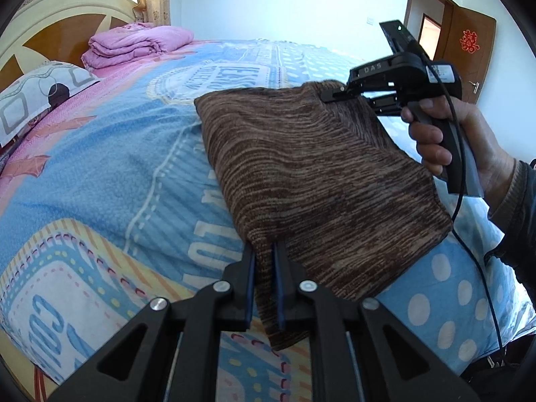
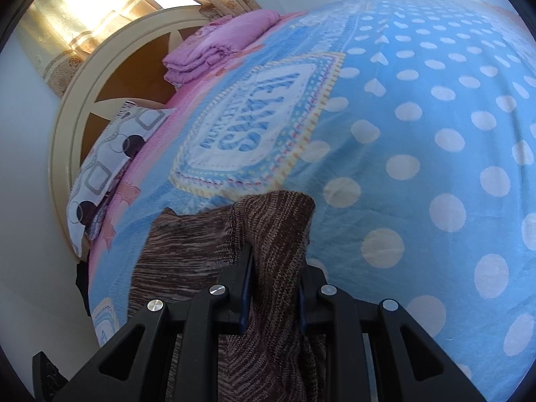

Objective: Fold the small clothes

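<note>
Bed with blue printed blanket (image 1: pixel 100 167); folded pink quilt (image 1: pixel 134 45) at 11 o'clock. Left gripper (image 1: pixel 264 254) and right gripper (image 2: pixel 273 254) each clamp the brown knit garment (image 1: pixel 318 174).

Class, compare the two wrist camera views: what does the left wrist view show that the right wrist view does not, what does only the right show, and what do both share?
Only the left wrist view: the right gripper seen from outside, clamping the far corner of the brown knit garment, the hand on its handle, a black cable and a wooden door.

Only the right wrist view: a sunlit curtain beside the bed.

Both: the garment pinched in each view's own gripper, the left gripper, the blue bedspread, folded pink blanket, patterned pillow and headboard.
</note>
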